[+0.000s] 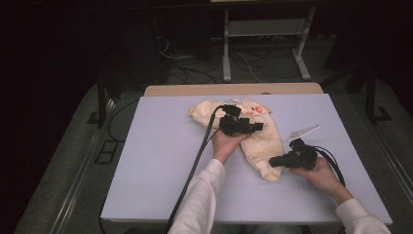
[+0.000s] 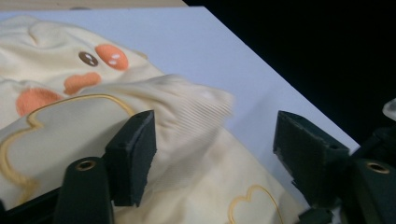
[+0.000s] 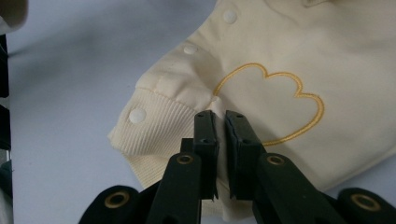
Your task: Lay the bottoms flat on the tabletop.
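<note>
Cream-yellow cotton baby garment with orange patches and gold-stitched cloud outlines (image 1: pixel 257 139) lying crumpled on the pale lilac-white table (image 1: pixel 160 161), stretched from under the left gripper (image 1: pixel 253 127) down toward the right gripper (image 1: pixel 273 162). Pinched at its lower ribbed hem by the right gripper (image 3: pixel 220 122), jaws nearly together with a fold of the cream cloth pressed between the pads, right at the edge of a stitched cloud outline (image 3: pixel 275 105). Ribbed cuff (image 3: pixel 152 128) with a white snap button (image 3: pixel 137 115) just to the left of those jaws in the right gripper view, two more snap buttons up along the seam beyond. Upper part of the garment beneath the left gripper (image 2: pixel 215 140), jaws standing wide apart and pressing on nothing; a ribbed fold of cloth (image 2: pixel 196 105) rising just ahead of and between them, blurred, close beside the left jaw, whether touching it impossible to tell. Orange patches and a small brown oval (image 2: pixel 88 58) farther ahead and to the left of that gripper, more gold stitching directly below the jaws. In the high view, left hand (image 1: pixel 225 145) wrapped around its gripper over the middle of the garment, thick black cable (image 1: pixel 195 170) trailing back along the white sleeve (image 1: pixel 202 200); right hand (image 1: pixel 319 170) on its gripper at the garment's near end, grey three-cornered plate (image 1: pixel 304 130) just beyond it. Bare table surface out past both grippers, dark floor with cables and a white metal stand (image 1: pixel 226 48) beyond the far edge.
</note>
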The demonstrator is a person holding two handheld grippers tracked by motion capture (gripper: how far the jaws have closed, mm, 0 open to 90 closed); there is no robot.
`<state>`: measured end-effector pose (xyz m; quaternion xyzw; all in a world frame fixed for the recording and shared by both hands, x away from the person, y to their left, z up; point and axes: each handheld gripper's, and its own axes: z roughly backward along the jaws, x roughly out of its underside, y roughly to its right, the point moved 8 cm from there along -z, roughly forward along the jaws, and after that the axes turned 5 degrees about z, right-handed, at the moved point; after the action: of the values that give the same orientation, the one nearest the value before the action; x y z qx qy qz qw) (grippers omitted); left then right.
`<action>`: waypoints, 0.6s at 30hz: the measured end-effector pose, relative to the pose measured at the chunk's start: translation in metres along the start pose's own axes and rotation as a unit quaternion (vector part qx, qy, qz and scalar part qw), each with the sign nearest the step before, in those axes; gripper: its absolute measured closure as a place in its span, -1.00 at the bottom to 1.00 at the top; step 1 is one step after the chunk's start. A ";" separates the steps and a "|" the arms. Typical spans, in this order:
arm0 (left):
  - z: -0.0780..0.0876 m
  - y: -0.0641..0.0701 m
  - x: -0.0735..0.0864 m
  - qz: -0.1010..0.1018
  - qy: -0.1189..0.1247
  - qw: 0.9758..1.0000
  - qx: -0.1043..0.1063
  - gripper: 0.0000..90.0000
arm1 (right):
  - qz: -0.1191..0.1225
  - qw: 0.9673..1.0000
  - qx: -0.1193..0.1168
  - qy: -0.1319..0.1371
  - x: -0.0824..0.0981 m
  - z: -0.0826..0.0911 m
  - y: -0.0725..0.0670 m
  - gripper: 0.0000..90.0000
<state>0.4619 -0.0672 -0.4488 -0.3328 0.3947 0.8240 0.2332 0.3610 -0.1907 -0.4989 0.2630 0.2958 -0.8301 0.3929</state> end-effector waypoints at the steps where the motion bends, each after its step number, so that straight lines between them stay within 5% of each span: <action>1: 0.000 -0.001 0.001 0.001 -0.002 1.000 -0.005 -0.39 | -0.001 1.000 0.000 0.000 0.000 0.000 0.000 0.83; 10: 0.000 -0.011 0.004 -0.049 -0.021 0.997 -0.064 -0.37 | 0.002 1.000 0.002 0.000 0.000 0.000 0.000 0.83; 18: -0.029 -0.006 0.009 -0.078 -0.042 0.991 -0.095 -0.29 | 0.001 1.000 0.001 0.000 0.000 0.000 0.000 0.83</action>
<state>0.4705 -0.0861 -0.4726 -0.3485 0.2771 0.8504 0.2803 0.3611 -0.1909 -0.4987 0.2638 0.2947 -0.8301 0.3930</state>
